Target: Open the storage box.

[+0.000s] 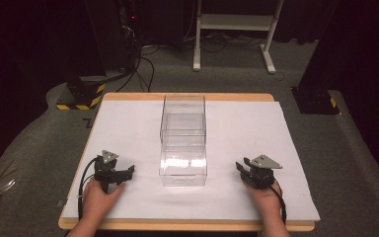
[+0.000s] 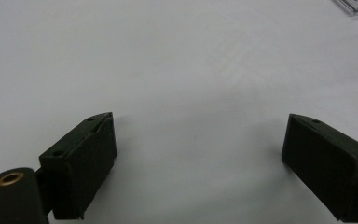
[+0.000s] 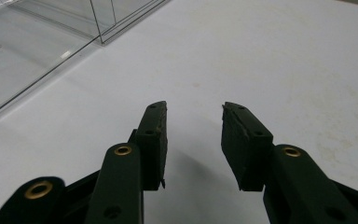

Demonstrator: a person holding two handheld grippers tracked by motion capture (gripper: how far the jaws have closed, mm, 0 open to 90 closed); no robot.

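Clear box (image 1: 183, 140): between both grippers, cut off at frame edges in gripper views. Left gripper (image 2: 198, 163) jaws wide, empty; right gripper (image 3: 193, 140) jaws part-open, empty, over white worktop (image 1: 246, 197).

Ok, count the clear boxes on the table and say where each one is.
2. One clear box sits nearer the person, midway between the two grippers; the other clear box stands directly behind it, touching or nearly so. Nothing looks hidden.
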